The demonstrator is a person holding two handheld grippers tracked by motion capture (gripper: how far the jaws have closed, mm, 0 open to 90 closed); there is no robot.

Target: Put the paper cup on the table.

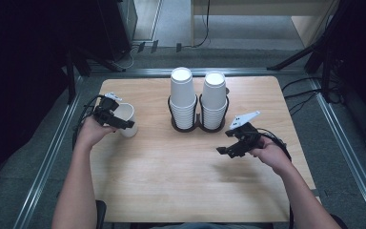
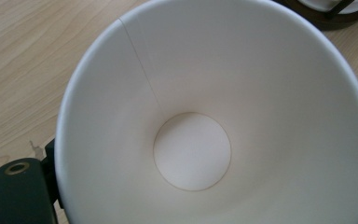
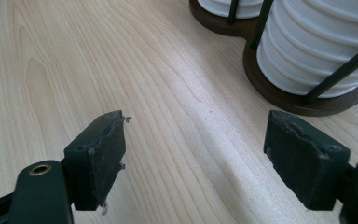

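A single white paper cup [image 1: 127, 117] stands near the left edge of the wooden table [image 1: 171, 181]. My left gripper [image 1: 124, 123] reaches in from the left and is closed around the cup's sides. In the left gripper view I look straight into the empty cup [image 2: 191, 154]. One black finger [image 2: 16, 196] lies against its outer wall, and the other is hidden behind the cup. My right gripper [image 1: 223, 142] hovers low over the table right of centre. Its jaws [image 3: 196, 149] stand wide apart with only bare wood between them.
Two tall stacks of white paper cups [image 1: 182, 95] [image 1: 213, 98] stand in a dark double wire holder [image 1: 198, 126] at the middle back. The holder's base [image 3: 279, 93] and the nearer stack [image 3: 317, 51] lie just ahead of the right gripper. Cables trail from both grippers.
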